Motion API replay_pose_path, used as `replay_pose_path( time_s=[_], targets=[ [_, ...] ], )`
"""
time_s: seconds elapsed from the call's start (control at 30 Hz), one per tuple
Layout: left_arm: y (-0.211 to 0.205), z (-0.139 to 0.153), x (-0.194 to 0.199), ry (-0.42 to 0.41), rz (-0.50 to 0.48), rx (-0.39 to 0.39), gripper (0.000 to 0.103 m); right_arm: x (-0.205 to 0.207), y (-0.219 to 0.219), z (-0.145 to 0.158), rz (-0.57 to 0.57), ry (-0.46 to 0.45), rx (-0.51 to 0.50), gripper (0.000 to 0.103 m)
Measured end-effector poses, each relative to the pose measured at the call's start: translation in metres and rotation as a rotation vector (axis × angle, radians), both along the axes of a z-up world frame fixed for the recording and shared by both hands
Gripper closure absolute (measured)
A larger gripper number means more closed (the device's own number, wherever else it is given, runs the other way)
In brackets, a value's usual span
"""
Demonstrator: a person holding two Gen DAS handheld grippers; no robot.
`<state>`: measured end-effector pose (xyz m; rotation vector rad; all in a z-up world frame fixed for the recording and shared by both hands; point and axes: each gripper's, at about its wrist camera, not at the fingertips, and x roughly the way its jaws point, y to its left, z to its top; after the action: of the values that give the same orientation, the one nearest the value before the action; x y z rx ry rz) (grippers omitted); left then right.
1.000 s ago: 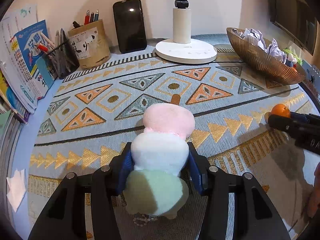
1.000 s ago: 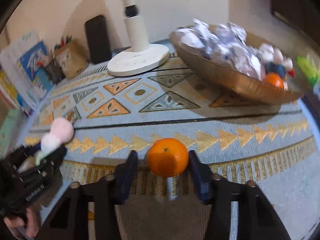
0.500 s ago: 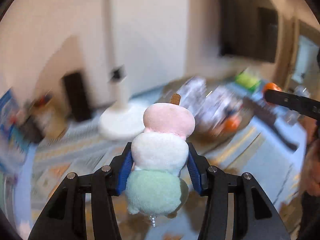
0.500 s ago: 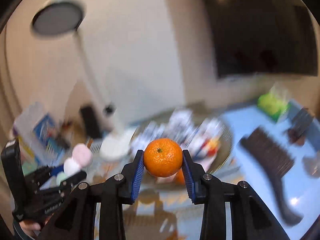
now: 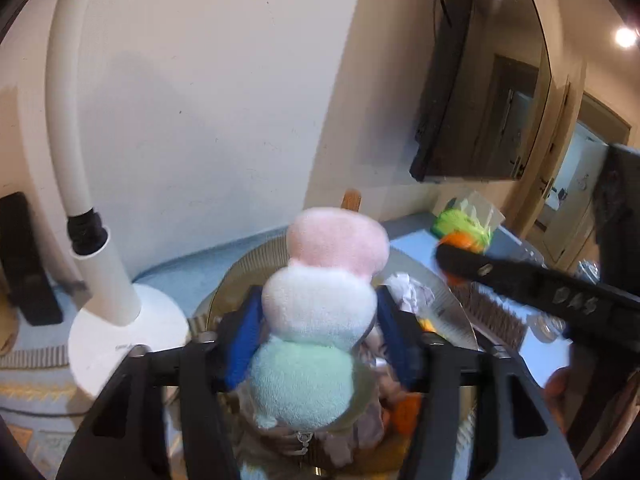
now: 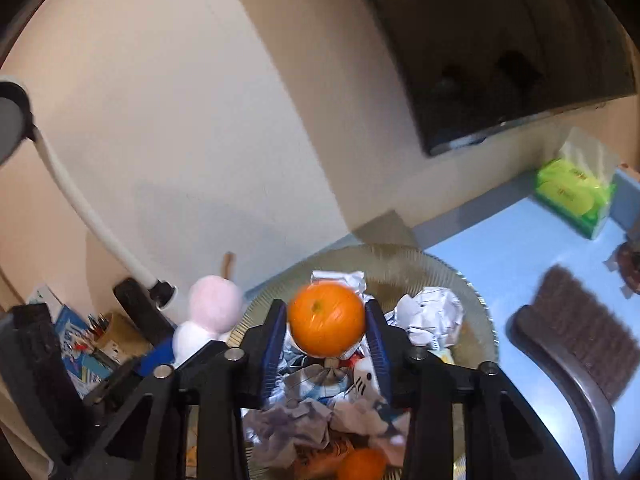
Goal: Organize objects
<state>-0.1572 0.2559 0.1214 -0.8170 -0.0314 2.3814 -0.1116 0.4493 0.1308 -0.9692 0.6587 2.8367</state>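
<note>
Both grippers hang above the wide ribbed bowl point(image 6: 472, 292), which is already full of crumpled paper point(image 6: 430, 314). The left gripper point(image 5: 318, 336) is clamped on a plush dango skewer point(image 5: 324, 304); the right gripper point(image 6: 326, 346) is clamped on an orange point(image 6: 326, 318). I judge this as the placing step: next, each one should come lower and let go inside the rim.

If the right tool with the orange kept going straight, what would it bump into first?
Probably the crumpled paper piled in the bowl just beyond the orange, though depth is hard to judge here.
</note>
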Motion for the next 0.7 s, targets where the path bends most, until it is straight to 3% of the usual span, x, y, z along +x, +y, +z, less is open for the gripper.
replay_pose_path(
  time_s=[0.03,0.07,0.1,0.13,0.33,0.57,0.6,0.63,0.7],
  targets=[
    [-0.001,0.001,-0.001,0.012,0.008,0.005,0.016,-0.003,0.002,-0.003,-0.001,-0.012,0.000,0.059],
    [-0.005,0.001,0.000,0.024,0.014,0.016,0.015,-0.002,0.004,-0.005,-0.012,-0.014,0.001,0.053],
    [-0.008,0.002,0.002,0.024,0.014,0.020,0.015,0.001,0.004,-0.006,-0.015,-0.011,0.001,0.041],
    [-0.012,0.003,0.004,0.020,0.007,0.020,0.015,0.008,0.005,-0.006,-0.019,0.002,-0.001,0.037],
    [-0.059,0.018,0.041,0.017,0.048,0.004,0.015,0.057,-0.016,0.007,0.066,0.031,-0.025,0.037],
    [-0.155,0.041,0.142,0.081,0.187,-0.074,0.014,0.120,-0.091,0.013,0.197,0.012,0.050,0.036],
    [-0.169,0.042,0.155,0.077,0.211,-0.083,0.011,0.127,-0.104,0.010,0.214,0.010,0.064,0.036],
    [-0.186,0.042,0.171,0.069,0.249,-0.097,0.000,0.133,-0.120,0.002,0.227,-0.001,0.076,0.035],
    [-0.214,0.036,0.188,0.050,0.337,-0.127,0.001,0.138,-0.143,-0.020,0.242,-0.040,0.096,0.020]
  ],
)
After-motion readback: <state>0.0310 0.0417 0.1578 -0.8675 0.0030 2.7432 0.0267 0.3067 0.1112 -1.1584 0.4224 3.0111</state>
